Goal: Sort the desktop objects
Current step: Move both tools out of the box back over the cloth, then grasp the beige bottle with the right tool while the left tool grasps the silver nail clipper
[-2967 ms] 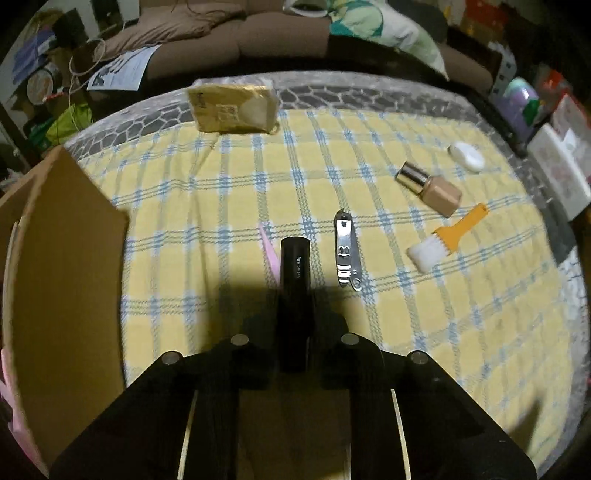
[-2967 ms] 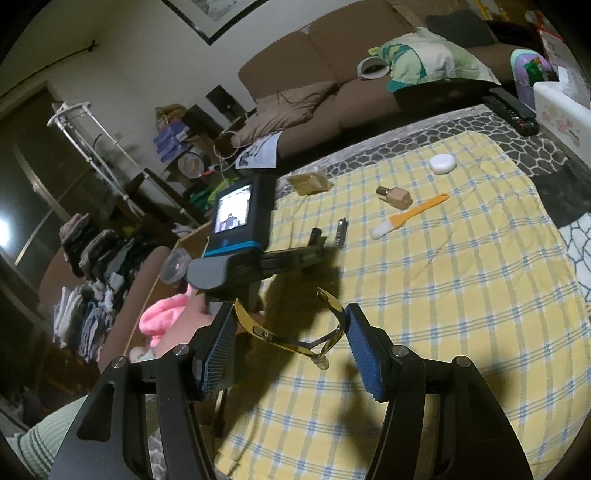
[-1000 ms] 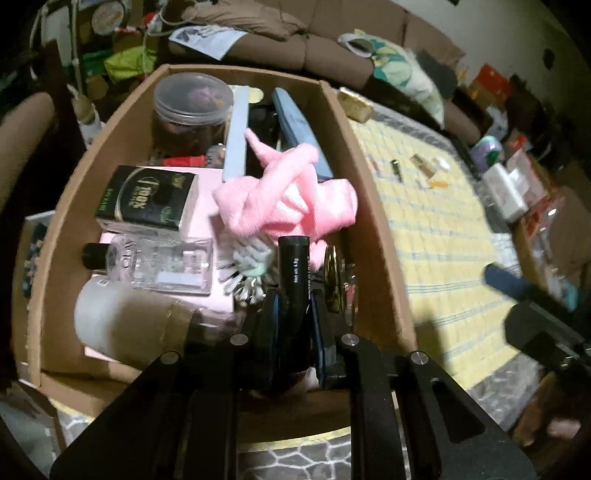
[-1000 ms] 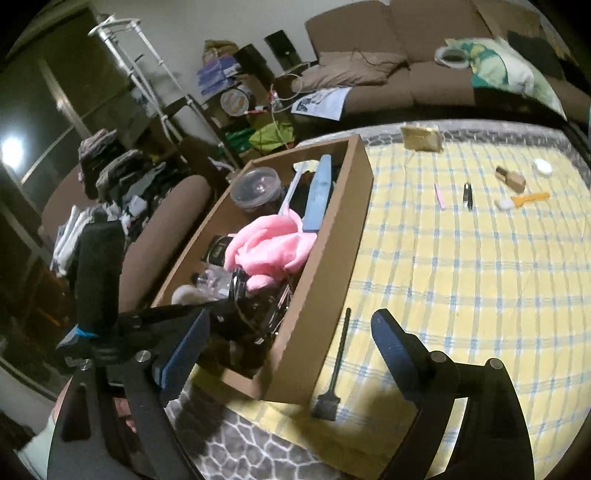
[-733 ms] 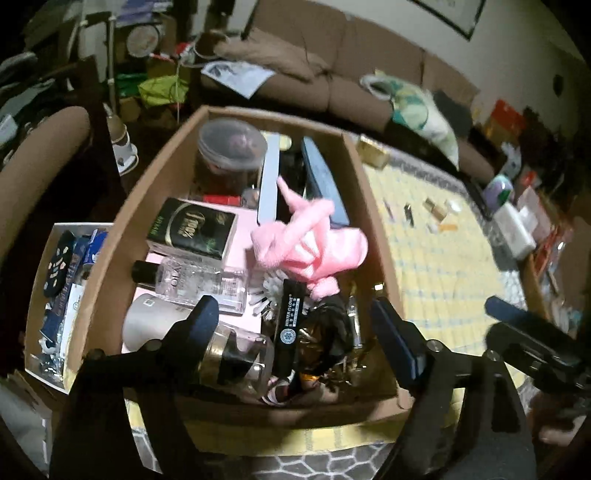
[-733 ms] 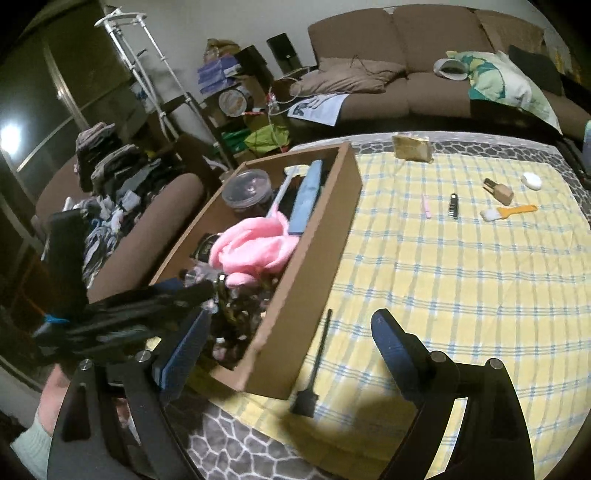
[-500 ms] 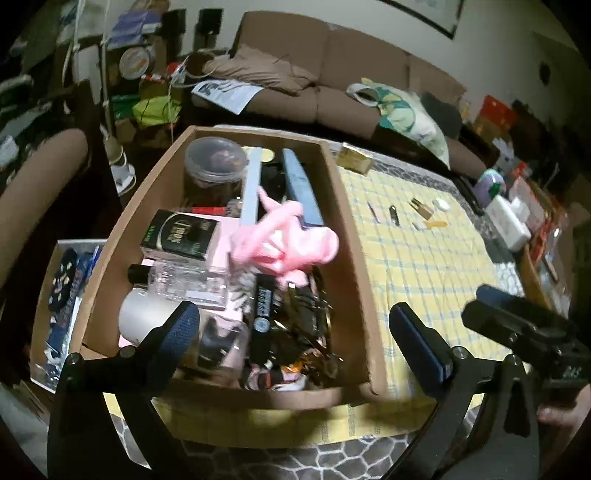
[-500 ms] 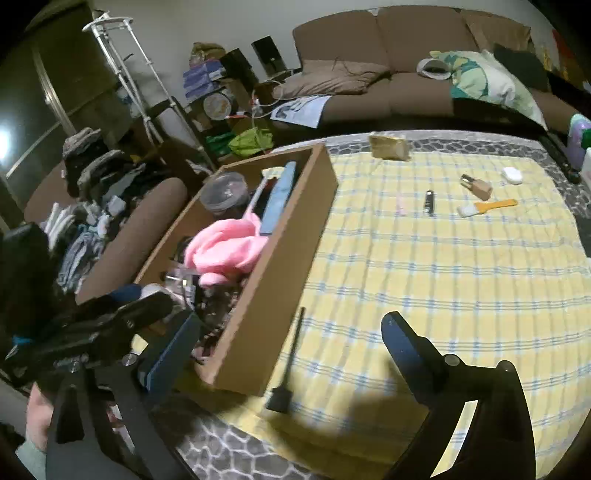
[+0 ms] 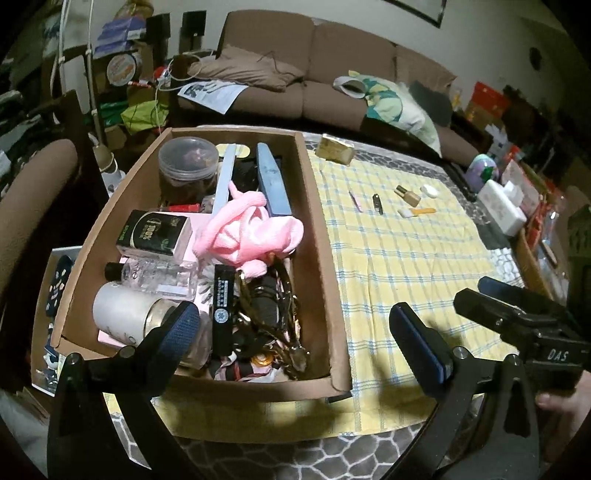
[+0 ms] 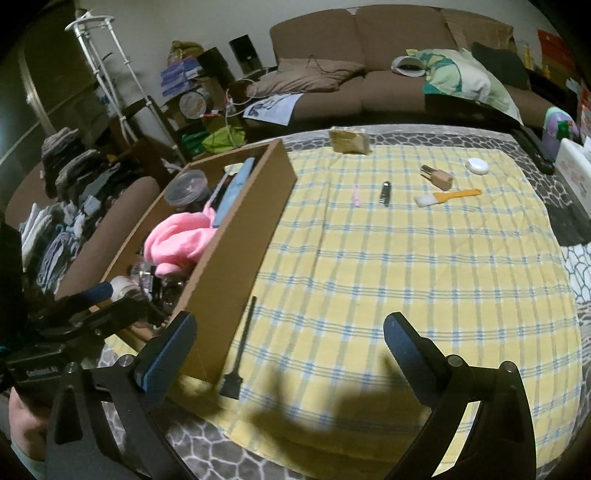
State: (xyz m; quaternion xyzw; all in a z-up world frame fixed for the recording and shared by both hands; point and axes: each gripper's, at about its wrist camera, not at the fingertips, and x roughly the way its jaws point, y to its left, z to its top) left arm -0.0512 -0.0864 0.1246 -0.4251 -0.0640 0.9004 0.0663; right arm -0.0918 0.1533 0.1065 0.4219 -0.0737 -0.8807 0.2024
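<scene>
Drop step done: my left gripper [image 9: 293,326] and right gripper [image 10: 288,345] gape empty beside cardboard box [image 9: 321,236]. Next I fetch nail clipper [image 10: 384,193], twelve o'clock.

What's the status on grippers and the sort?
Left gripper open, empty, over cardboard box. Right gripper open, empty. Black tube in box. Nail clipper, orange brush on cloth, path clear.

A brown sofa [image 10: 388,62] stands against a pale wall [image 10: 147,29], with cluttered shelves [image 10: 188,88] beside it, dimly lit.
</scene>
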